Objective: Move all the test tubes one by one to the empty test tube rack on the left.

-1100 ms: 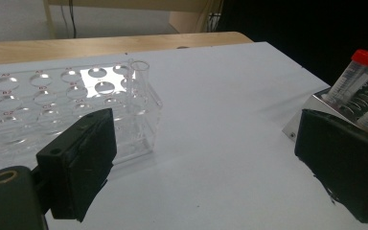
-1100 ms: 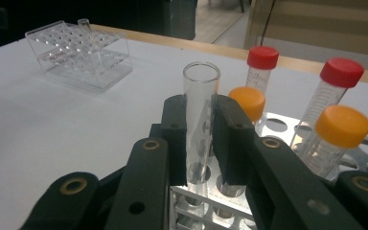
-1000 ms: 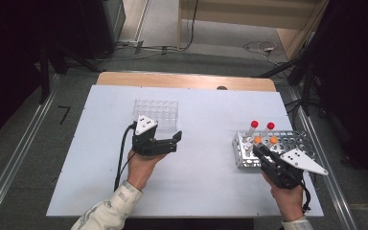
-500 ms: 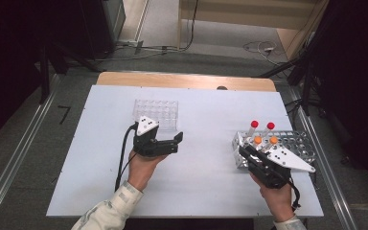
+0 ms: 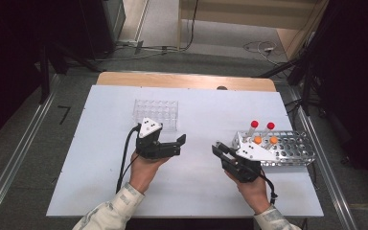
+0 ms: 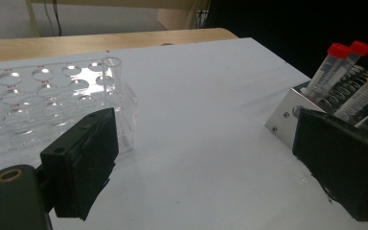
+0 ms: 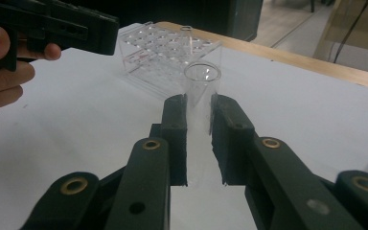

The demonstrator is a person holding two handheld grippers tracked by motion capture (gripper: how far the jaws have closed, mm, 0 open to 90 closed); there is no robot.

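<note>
Though unlabelled, clear tube (image 7: 201, 91) in right gripper (image 7: 199, 143).

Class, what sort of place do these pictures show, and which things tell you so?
Probably a lab workbench: a clear tube rack, a metal rack holding capped tubes, and a clear tube gripped by the right gripper.

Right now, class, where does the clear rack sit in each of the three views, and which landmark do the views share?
High view: clear rack left of centre, in the upper half.
Left gripper view: clear rack at far left, behind the left-hand jaw.
Right gripper view: clear rack at the top, left of centre.
Shared landmark: the wooden edge beyond it.
</note>
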